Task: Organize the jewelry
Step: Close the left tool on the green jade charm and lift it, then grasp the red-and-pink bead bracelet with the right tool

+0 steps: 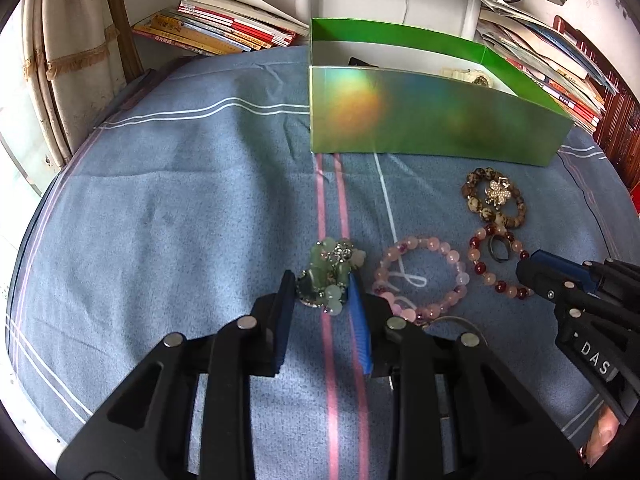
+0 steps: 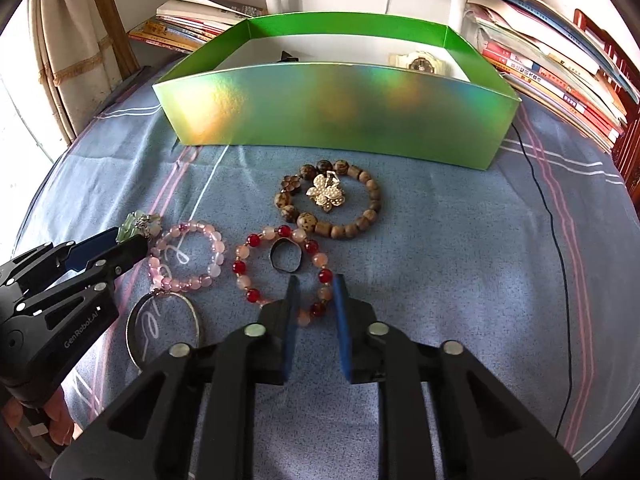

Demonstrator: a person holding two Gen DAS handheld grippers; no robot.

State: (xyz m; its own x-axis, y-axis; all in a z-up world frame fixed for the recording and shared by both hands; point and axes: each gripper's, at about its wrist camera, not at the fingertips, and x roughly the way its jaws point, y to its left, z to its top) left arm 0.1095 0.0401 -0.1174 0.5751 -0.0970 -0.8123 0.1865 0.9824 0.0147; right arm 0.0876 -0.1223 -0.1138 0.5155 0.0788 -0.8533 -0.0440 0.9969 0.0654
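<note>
While left tool clamps green beads and right tool red bracelet, black cable in right view only.

A box stands at the back of the cloth, with book stacks behind it and a watch inside. Before the box lies a wooden-bead bracelet with a flower brooch in its ring. Nearer, from left to right, lie a bead cluster, one bracelet (a glass disc just before it) and another bracelet around a ring.
</note>
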